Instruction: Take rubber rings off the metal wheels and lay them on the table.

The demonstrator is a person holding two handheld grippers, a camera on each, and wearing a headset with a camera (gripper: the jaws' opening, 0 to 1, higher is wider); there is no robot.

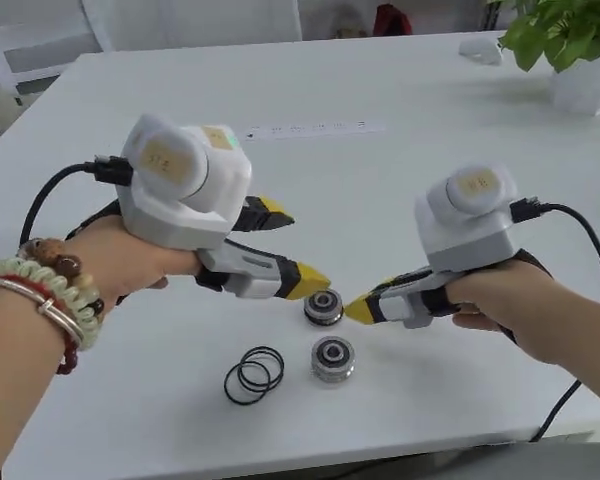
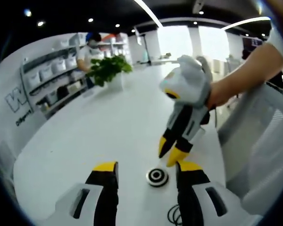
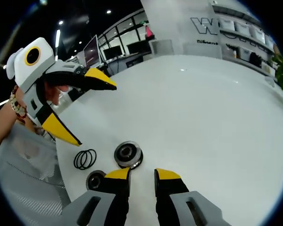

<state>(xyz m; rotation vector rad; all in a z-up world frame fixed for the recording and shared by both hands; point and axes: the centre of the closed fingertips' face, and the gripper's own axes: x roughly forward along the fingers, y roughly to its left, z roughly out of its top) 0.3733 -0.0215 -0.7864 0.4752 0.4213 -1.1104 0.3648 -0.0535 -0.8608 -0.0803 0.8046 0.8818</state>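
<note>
Far wheel (image 1: 323, 307) sat just beyond the wide-apart fingers of left gripper (image 1: 305, 250). Fingers of right gripper (image 1: 352, 310), narrowly apart and empty, pointed at it. Rings (image 1: 255, 372) lay near-left on worktop (image 1: 430, 180).

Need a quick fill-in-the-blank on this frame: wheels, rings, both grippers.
1. The table holds ___ metal wheels.
2. In the head view, the loose rubber rings lie to the ___ of the metal wheels.
3. The left gripper has its jaws spread wide ___.
4. The right gripper grips ___.

Missing words: two; left; open; nothing.
</note>
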